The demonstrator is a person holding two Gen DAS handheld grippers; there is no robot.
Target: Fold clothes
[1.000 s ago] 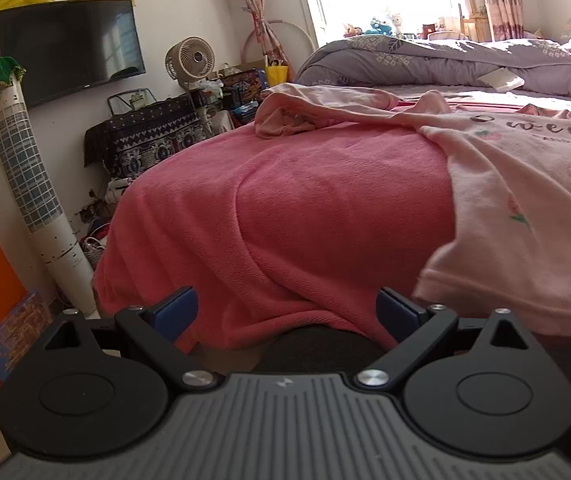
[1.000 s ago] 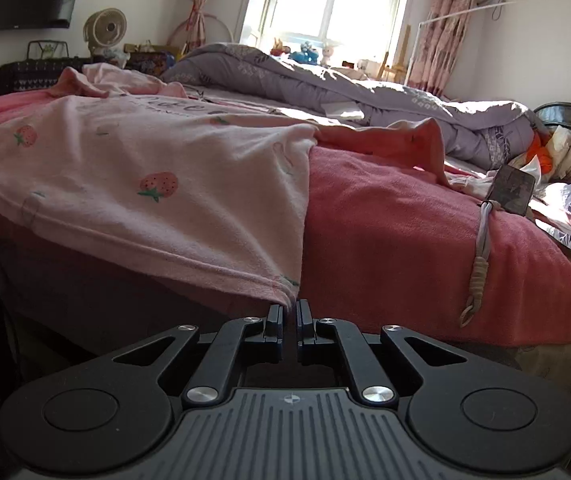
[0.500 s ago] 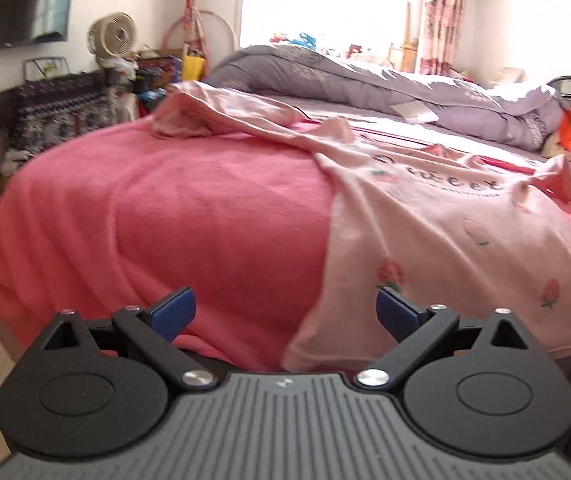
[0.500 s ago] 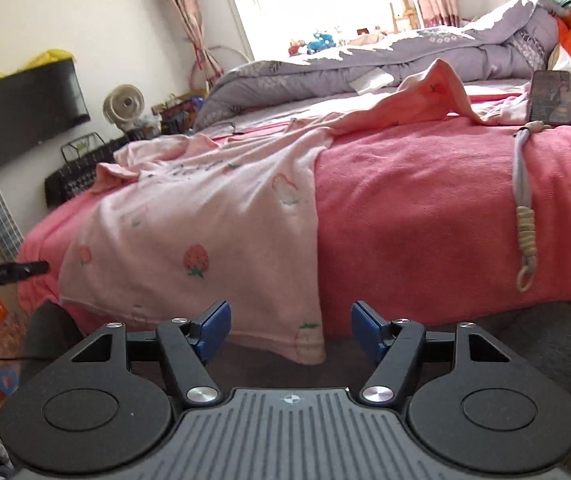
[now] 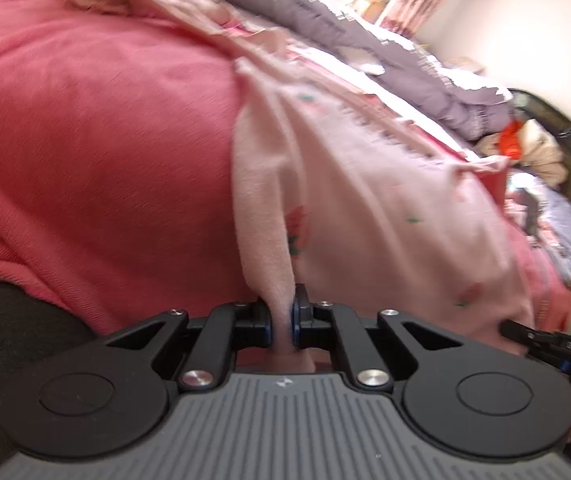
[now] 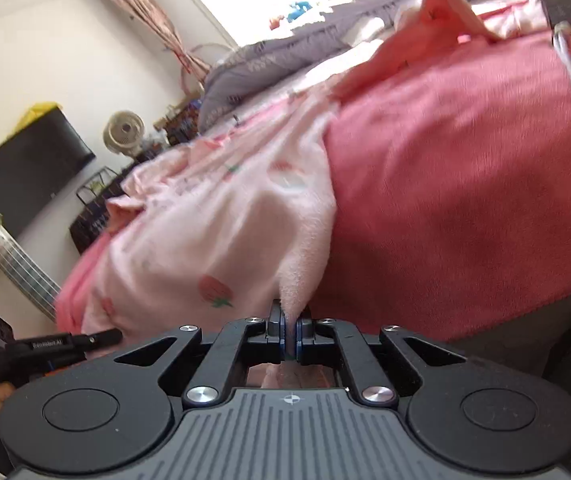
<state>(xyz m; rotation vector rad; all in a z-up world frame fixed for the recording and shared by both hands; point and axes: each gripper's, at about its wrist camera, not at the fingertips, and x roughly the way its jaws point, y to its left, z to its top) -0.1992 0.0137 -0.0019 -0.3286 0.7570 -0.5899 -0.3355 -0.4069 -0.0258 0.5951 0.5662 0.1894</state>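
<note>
A light pink shirt with strawberry prints lies spread on a bed covered by a pink-red blanket. My left gripper is shut on the shirt's near left hem corner. My right gripper is shut on the near right hem corner of the same shirt. Each gripper shows at the edge of the other's view: the right gripper in the left wrist view, the left gripper in the right wrist view. Both views are tilted and blurred.
A grey-purple quilt lies bunched at the far side of the bed. A phone with a cord lies on the blanket at the right. A fan, a wall TV and a tower fan stand along the left wall.
Both grippers were open half a second ago; now both have moved in to the shirt's hem and shut on its corners. Both views have tilted.
</note>
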